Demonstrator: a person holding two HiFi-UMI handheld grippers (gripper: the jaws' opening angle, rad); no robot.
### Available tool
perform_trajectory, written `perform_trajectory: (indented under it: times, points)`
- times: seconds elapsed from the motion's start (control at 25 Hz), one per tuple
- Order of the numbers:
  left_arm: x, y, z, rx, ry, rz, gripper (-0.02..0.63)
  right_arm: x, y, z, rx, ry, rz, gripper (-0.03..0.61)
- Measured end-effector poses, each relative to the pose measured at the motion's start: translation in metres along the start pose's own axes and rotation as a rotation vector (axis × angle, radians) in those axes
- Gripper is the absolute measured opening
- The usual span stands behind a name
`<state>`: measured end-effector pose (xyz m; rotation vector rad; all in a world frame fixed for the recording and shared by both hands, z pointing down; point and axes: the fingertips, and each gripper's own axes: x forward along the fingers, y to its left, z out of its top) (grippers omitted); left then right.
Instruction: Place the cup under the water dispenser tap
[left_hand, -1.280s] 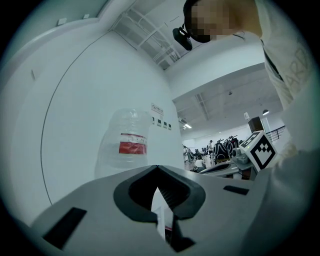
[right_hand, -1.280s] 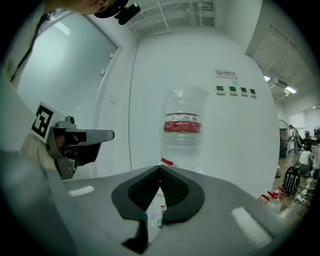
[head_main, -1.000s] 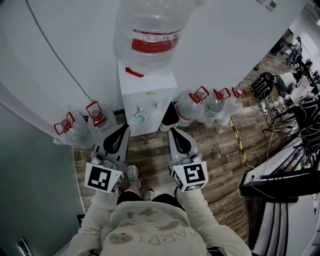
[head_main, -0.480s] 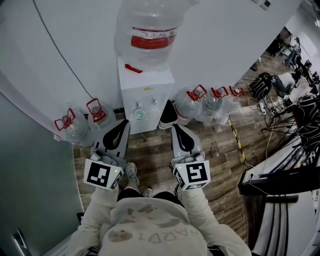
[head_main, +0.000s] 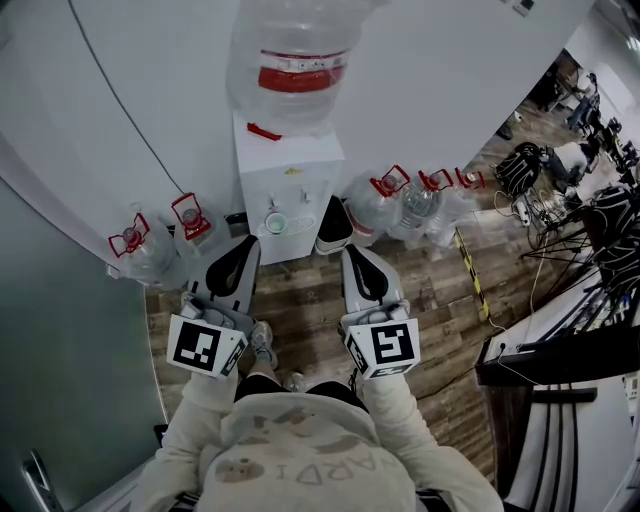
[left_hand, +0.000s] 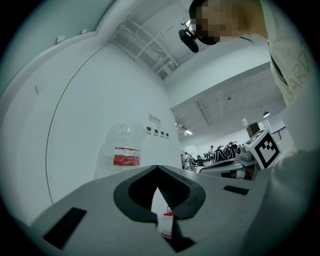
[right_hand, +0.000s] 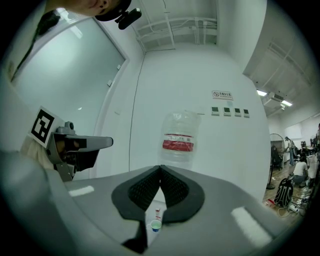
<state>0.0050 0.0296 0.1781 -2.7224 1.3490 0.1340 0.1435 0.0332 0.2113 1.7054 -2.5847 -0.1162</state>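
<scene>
A small cup (head_main: 277, 223) with a greenish inside stands on the tray of the white water dispenser (head_main: 290, 170), below its taps. A big clear bottle (head_main: 295, 60) with a red label tops the dispenser. My left gripper (head_main: 243, 250) hangs shut and empty just short of the dispenser's left front. Beside its right front, my right gripper (head_main: 334, 228) is also shut and empty. In the right gripper view the cup (right_hand: 156, 226) and a red tap (right_hand: 158, 213) show below the closed right gripper (right_hand: 160, 169). The left gripper (left_hand: 157, 168) has its tips touching.
Spare water bottles with red handles stand on the wooden floor at the left (head_main: 150, 250) and right (head_main: 400, 205) of the dispenser. A glass partition (head_main: 60, 350) runs along the left. Desks and cables (head_main: 560, 330) crowd the right, past a yellow-black floor strip (head_main: 470, 270).
The dispenser and cup sit slightly higher in the head view, as the person and both grippers have shifted a little. Both grippers stay shut; the cup has not moved on its tray.
</scene>
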Motion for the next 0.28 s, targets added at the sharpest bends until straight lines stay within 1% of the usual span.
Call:
perform_trajectory:
  times: [0.28]
  points:
    - [-0.0026, -0.0068, 0.0015, -0.007, 0.0, 0.0, 0.005, -0.0072, 0.0002, 0.0007, 0.022, -0.008, -0.008, 0.009]
